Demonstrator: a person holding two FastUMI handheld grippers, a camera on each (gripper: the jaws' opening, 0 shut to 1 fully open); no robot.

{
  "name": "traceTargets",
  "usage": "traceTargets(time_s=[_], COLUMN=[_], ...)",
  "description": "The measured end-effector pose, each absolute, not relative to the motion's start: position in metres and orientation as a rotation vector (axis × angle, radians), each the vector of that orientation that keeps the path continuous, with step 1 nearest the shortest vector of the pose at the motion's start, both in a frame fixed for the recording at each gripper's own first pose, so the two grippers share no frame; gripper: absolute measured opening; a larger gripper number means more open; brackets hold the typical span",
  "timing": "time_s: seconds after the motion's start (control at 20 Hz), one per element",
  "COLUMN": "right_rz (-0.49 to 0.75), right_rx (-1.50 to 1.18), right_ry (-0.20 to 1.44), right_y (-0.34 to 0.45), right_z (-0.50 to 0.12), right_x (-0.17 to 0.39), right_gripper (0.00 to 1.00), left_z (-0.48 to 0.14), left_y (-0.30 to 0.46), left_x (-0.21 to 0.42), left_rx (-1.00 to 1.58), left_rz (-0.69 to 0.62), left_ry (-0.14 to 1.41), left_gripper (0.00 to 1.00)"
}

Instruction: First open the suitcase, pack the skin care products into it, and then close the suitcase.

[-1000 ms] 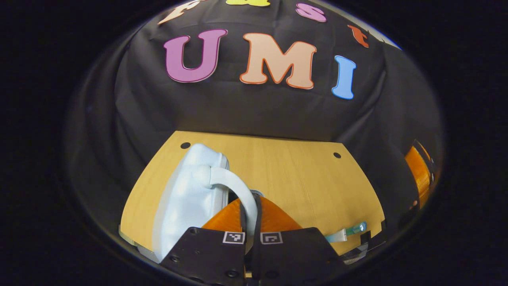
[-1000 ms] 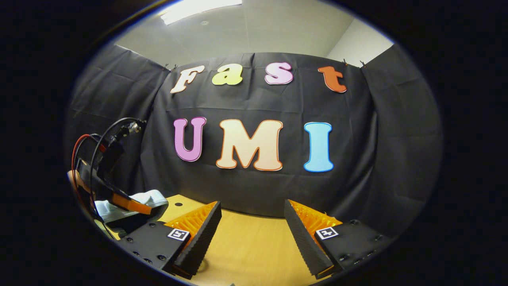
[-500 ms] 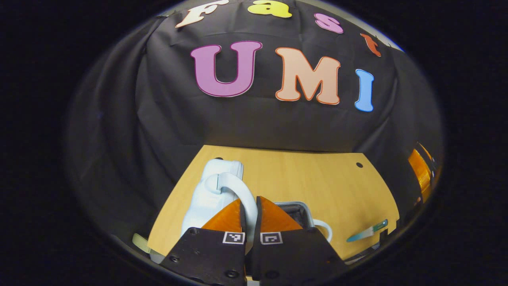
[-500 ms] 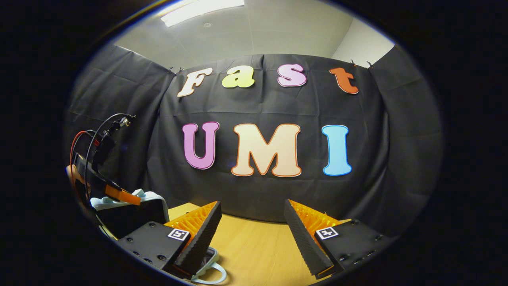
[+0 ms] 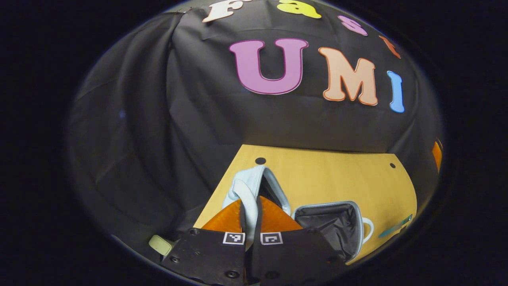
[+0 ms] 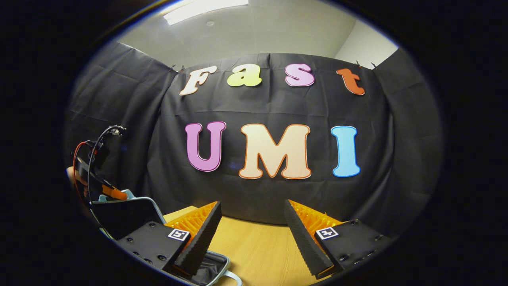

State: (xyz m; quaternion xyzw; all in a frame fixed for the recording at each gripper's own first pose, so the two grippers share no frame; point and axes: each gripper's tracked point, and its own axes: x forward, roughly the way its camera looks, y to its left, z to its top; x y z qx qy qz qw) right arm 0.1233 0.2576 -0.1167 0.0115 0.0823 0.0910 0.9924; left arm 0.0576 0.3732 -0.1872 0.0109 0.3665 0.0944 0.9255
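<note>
Moved: lid (image 5: 254,186) swung way up since a second ago, dark lining now showing.
Suitcase (image 5: 337,226): pale blue, lying open on the worktop (image 5: 337,178).
Left gripper (image 5: 250,214): clamped on the lid's handle, holding it up.
Right gripper (image 6: 251,234): wide apart, nothing in it, above the worktop.

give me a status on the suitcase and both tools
Left tool shut on lid handle, suitcase lid swung up. Right tool open, idle. Suitcase interior bare; tube on table.

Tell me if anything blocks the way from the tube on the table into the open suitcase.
Nothing visible does. In the left gripper view the tube lies on bare table just right of the open suitcase. The lid is swung up on the far side, held by the left gripper.
</note>
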Motion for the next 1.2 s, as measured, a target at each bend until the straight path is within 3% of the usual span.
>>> traceTargets(time_s=[0.4,0.6,0.9,0.95,1.15,1.2], right_rz=[0.195,0.175,0.168,0.170,0.167,0.164], right_rx=[0.009,0.012,0.000,-0.002,-0.017,-0.011], right_ry=[0.180,0.187,0.204,0.204,0.194,0.190], right_y=[0.281,0.276,0.269,0.268,0.253,0.247], right_z=[-0.122,-0.125,-0.128,-0.127,-0.125,-0.124], right_x=[0.130,0.127,0.123,0.122,0.115,0.114], right_gripper=[0.99,1.00,0.99,0.99,0.99,0.99], left_z=[-0.234,-0.276,-0.328,-0.328,-0.289,-0.271], left_y=[0.475,0.512,0.526,0.536,0.545,0.535], left_x=[0.040,0.021,0.015,0.008,0.022,0.028], left_rx=[0.058,-0.043,-0.026,0.029,0.126,0.146], left_rz=[0.378,0.450,0.535,0.599,0.666,0.665], left_ry=[0.799,0.855,0.894,0.891,0.733,0.673], left_gripper=[0.00,0.00,0.01,0.10,0.96,0.96])
